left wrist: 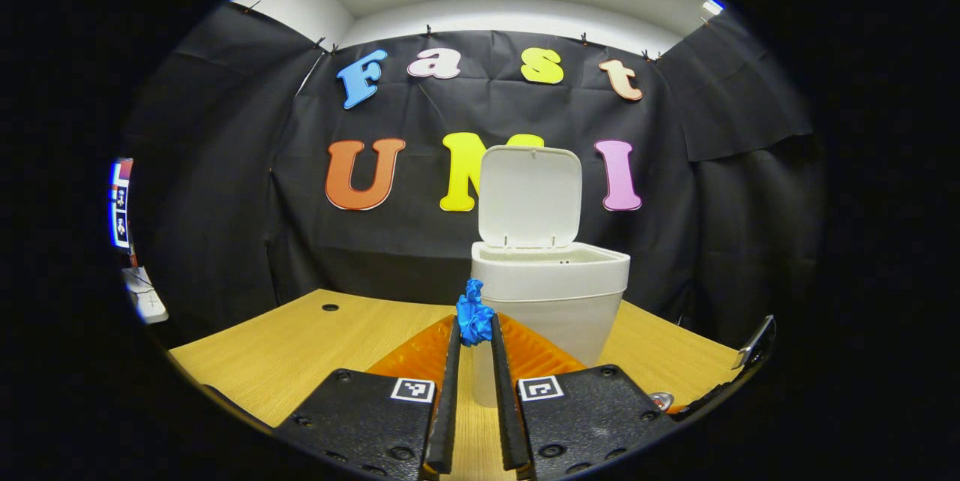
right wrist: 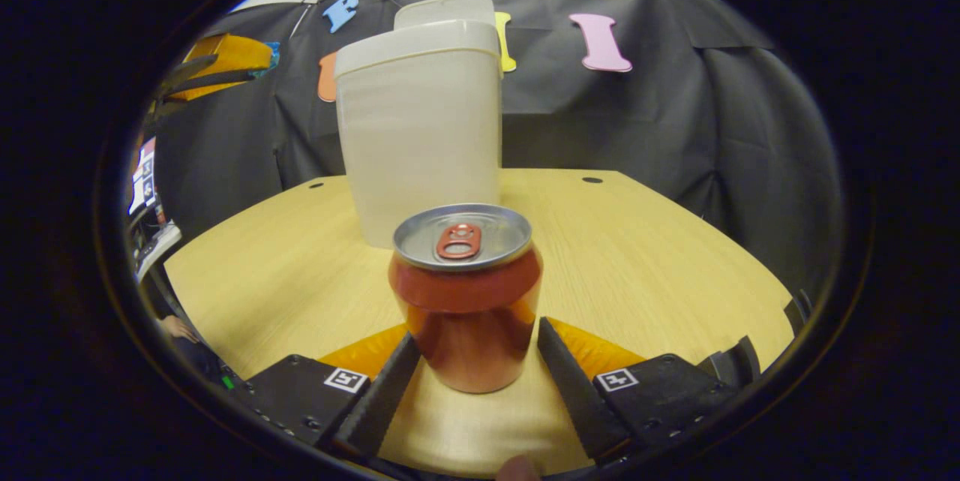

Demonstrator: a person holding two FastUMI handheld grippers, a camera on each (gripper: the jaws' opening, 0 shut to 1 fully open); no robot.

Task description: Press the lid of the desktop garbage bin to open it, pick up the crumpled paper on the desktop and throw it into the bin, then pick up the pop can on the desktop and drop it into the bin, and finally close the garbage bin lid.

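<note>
The white bin (left wrist: 551, 301) stands on the wooden table with its lid (left wrist: 530, 196) swung up and open. My left gripper (left wrist: 474, 323) is shut on the blue crumpled paper (left wrist: 474, 316), held up just in front of the bin's rim on its left side. In the right gripper view the red pop can (right wrist: 465, 293) stands upright on the table, in front of the bin (right wrist: 420, 136). My right gripper (right wrist: 476, 331) is open, with one finger close on each side of the can. Up at the far left of that view, the left gripper (right wrist: 217, 64) hangs in the air.
The table (left wrist: 300, 346) has a small cable hole (left wrist: 330, 308) on the far left and another (right wrist: 592, 180) behind the can to the right. Black cloth walls close the back and sides. A person's hand (right wrist: 176, 327) shows beyond the table's left edge.
</note>
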